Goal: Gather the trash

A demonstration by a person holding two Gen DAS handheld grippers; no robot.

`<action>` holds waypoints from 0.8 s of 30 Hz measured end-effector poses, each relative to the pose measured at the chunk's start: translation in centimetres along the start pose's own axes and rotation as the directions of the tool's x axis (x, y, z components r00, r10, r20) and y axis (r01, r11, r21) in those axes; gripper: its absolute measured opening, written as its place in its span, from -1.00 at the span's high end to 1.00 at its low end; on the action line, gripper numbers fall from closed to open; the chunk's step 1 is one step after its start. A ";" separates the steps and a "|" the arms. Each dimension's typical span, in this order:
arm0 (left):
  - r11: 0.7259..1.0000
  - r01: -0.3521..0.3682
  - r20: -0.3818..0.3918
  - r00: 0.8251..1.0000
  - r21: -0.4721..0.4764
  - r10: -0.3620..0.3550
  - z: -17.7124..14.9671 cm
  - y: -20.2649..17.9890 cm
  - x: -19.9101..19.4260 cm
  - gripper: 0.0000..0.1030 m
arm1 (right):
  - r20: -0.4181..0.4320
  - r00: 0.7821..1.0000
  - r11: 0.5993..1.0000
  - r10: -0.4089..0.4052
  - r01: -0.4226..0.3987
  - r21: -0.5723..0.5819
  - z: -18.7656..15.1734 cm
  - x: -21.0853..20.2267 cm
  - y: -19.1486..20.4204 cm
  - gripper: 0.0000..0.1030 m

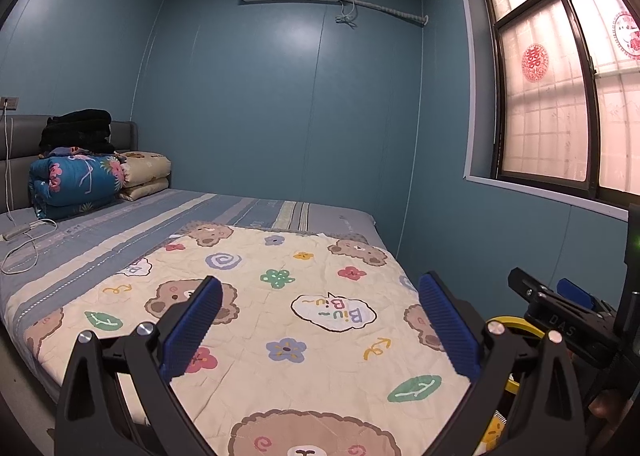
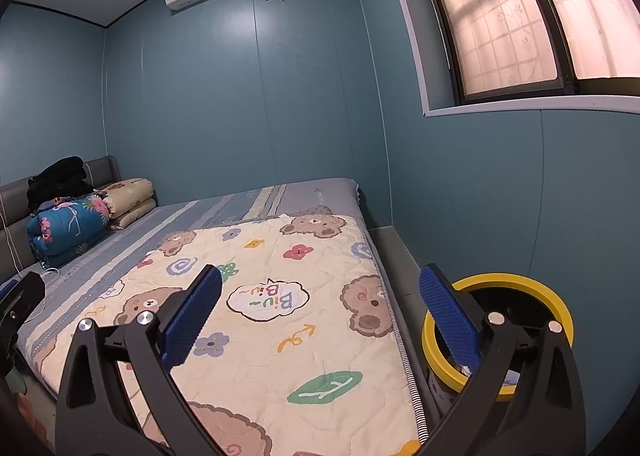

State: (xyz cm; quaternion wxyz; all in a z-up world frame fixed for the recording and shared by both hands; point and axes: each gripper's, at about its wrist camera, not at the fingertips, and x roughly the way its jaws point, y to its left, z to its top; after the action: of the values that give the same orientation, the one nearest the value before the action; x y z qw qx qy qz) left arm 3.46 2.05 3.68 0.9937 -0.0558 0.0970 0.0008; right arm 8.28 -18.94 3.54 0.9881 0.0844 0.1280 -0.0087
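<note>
A yellow-rimmed waste bin (image 2: 554,298) stands on the floor between the bed's right side and the blue wall; something pale lies inside it. My right gripper (image 2: 320,316) hovers open and empty above the bed's right edge, its right finger (image 2: 448,316) in front of the bin's rim. My left gripper (image 1: 320,320) is open and empty over the bear-print cream quilt (image 1: 280,316). In the left wrist view the bin's yellow rim (image 1: 516,326) peeks out behind the right finger, and the other gripper (image 1: 560,316) shows at the right. I see no loose trash on the quilt.
The bed (image 1: 120,223) fills the room's left; folded quilts (image 1: 80,179) and dark clothes (image 1: 76,127) are stacked by the grey headboard. A white cable with a controller (image 1: 20,236) lies on the striped sheet. A window (image 1: 560,95) is on the right wall.
</note>
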 end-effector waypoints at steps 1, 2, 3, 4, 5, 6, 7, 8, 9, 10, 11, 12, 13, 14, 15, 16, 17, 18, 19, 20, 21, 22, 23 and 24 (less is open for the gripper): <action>1.000 0.001 0.000 1.000 0.000 -0.001 0.0 -0.1 0.0 -0.84 | -0.003 1.000 1.000 0.000 0.000 0.001 0.0 0.0 0.0 -0.84; 1.000 0.000 0.000 1.000 0.001 0.000 0.0 -0.1 0.0 -0.84 | -0.005 1.000 1.000 0.000 0.000 0.003 -0.1 0.1 -0.1 -0.84; 1.000 0.000 0.000 1.000 0.001 0.000 0.0 -0.1 0.0 -0.84 | -0.007 1.000 1.000 0.000 0.000 0.003 -0.1 0.1 -0.1 -0.84; 1.000 0.001 0.000 1.000 0.000 -0.001 0.0 -0.1 0.0 -0.84 | -0.008 1.000 1.000 0.000 0.000 0.003 -0.1 0.2 -0.1 -0.84; 1.000 0.002 0.000 1.000 0.000 -0.002 0.0 -0.1 0.0 -0.84 | -0.009 1.000 1.000 0.000 0.000 0.003 -0.2 0.1 0.0 -0.84; 1.000 0.001 0.000 1.000 0.002 -0.001 0.0 -0.1 0.0 -0.84 | -0.010 1.000 1.000 0.000 0.000 0.003 -0.2 0.2 0.0 -0.84; 1.000 -0.001 0.000 1.000 0.003 0.001 0.0 -0.2 0.0 -0.84 | -0.011 1.000 1.000 0.000 0.000 0.003 -0.2 0.2 0.0 -0.84; 1.000 0.000 0.000 1.000 0.004 0.000 -0.1 -0.2 0.0 -0.84 | -0.011 1.000 1.000 0.000 0.000 0.003 -0.2 0.2 0.0 -0.84; 1.000 0.000 -0.001 1.000 0.004 0.000 -0.1 -0.2 0.1 -0.84 | -0.011 1.000 1.000 -0.001 0.001 0.003 -0.2 0.2 0.0 -0.84; 1.000 0.001 -0.002 1.000 0.004 -0.001 -0.1 -0.2 0.1 -0.84 | -0.011 1.000 1.000 -0.001 0.001 0.003 -0.2 0.2 -0.1 -0.84; 1.000 0.001 -0.003 1.000 0.003 -0.001 -0.1 -0.2 0.1 -0.84 | -0.012 1.000 1.000 -0.001 0.001 0.004 -0.3 0.2 0.0 -0.84; 1.000 0.002 -0.005 1.000 0.003 -0.002 -0.1 -0.2 0.2 -0.84 | -0.014 1.000 1.000 -0.002 0.002 0.005 -0.3 0.3 0.0 -0.84; 1.000 0.003 -0.005 1.000 0.003 -0.003 -0.1 -0.2 0.2 -0.84 | -0.016 1.000 1.000 -0.002 0.002 0.005 -0.3 0.3 -0.1 -0.84; 1.000 0.003 -0.006 1.000 0.003 -0.003 -0.1 -0.2 0.2 -0.84 | -0.017 1.000 1.000 -0.003 0.003 0.006 -0.4 0.4 -0.1 -0.84; 1.000 0.003 -0.005 1.000 0.004 -0.003 -0.1 -0.2 0.2 -0.84 | -0.019 1.000 1.000 -0.004 0.004 0.006 -0.4 0.4 -0.1 -0.84; 1.000 0.004 -0.005 1.000 0.004 -0.004 -0.1 -0.2 0.2 -0.84 | -0.020 1.000 1.000 -0.004 0.004 0.006 -0.4 0.5 -0.2 -0.84; 1.000 0.005 -0.006 1.000 0.004 -0.005 -0.1 -0.2 0.2 -0.84 | -0.022 1.000 1.000 -0.005 0.005 0.007 -0.4 0.5 -0.2 -0.84; 1.000 0.006 -0.006 1.000 0.004 -0.006 -0.1 -0.2 0.2 -0.84 | -0.023 1.000 1.000 -0.006 0.006 0.008 -0.4 0.5 -0.2 -0.84; 1.000 0.006 -0.006 1.000 0.004 -0.006 -0.2 -0.2 0.2 -0.84 | -0.023 1.000 1.000 -0.006 0.006 0.009 -0.4 0.5 -0.2 -0.84; 1.000 0.006 -0.006 1.000 0.005 -0.006 -0.2 -0.2 0.2 -0.84 | -0.025 1.000 1.000 -0.006 0.006 0.009 -0.4 0.6 -0.2 -0.84; 1.000 0.006 -0.006 1.000 0.007 -0.006 -0.2 -0.2 0.2 -0.84 | -0.026 1.000 1.000 -0.005 0.006 0.010 -0.4 0.6 -0.3 -0.84; 1.000 0.006 -0.007 1.000 0.007 -0.006 -0.2 -0.2 0.2 -0.84 | -0.028 1.000 1.000 -0.005 0.005 0.011 -0.4 0.7 -0.3 -0.84; 1.000 0.007 -0.007 1.000 0.007 -0.007 -0.2 -0.2 0.2 -0.84 | -0.029 1.000 1.000 -0.005 0.005 0.012 -0.4 0.7 -0.4 -0.84; 1.000 0.008 -0.008 1.000 0.007 -0.008 -0.3 -0.2 0.2 -0.84 | -0.030 1.000 1.000 -0.005 0.005 0.012 -0.4 0.7 -0.4 -0.84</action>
State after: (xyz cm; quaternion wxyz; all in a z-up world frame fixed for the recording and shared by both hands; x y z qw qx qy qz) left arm 3.64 1.80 3.41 0.9935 -0.0525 0.1008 -0.0037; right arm 8.87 -19.24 2.91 0.9855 0.0903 0.1430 -0.0107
